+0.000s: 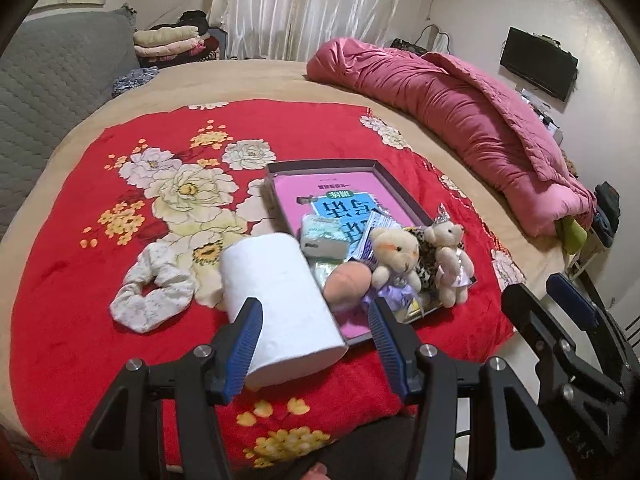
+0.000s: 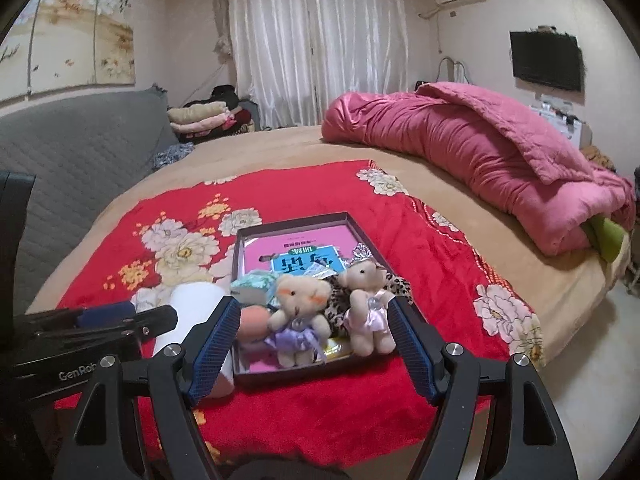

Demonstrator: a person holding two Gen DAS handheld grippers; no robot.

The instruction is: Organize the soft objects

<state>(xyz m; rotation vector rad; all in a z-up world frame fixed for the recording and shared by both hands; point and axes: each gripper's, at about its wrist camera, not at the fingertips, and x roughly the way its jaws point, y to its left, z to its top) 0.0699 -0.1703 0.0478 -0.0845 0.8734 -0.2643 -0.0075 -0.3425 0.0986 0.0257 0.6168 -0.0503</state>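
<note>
A white toilet paper roll lies on the red floral blanket, between the open fingers of my left gripper, which is not closed on it. A white scrunchie lies to its left. A dark shallow box holds a pink book, a tissue pack, a peach plush and two small teddy bears. My right gripper is open and empty, hovering just in front of the box and its bears. The roll shows partly behind my left gripper.
The red floral blanket covers a round beige bed. A rolled pink quilt lies along the far right. A grey sofa and folded clothes stand at the left back. The bed edge drops off at the right.
</note>
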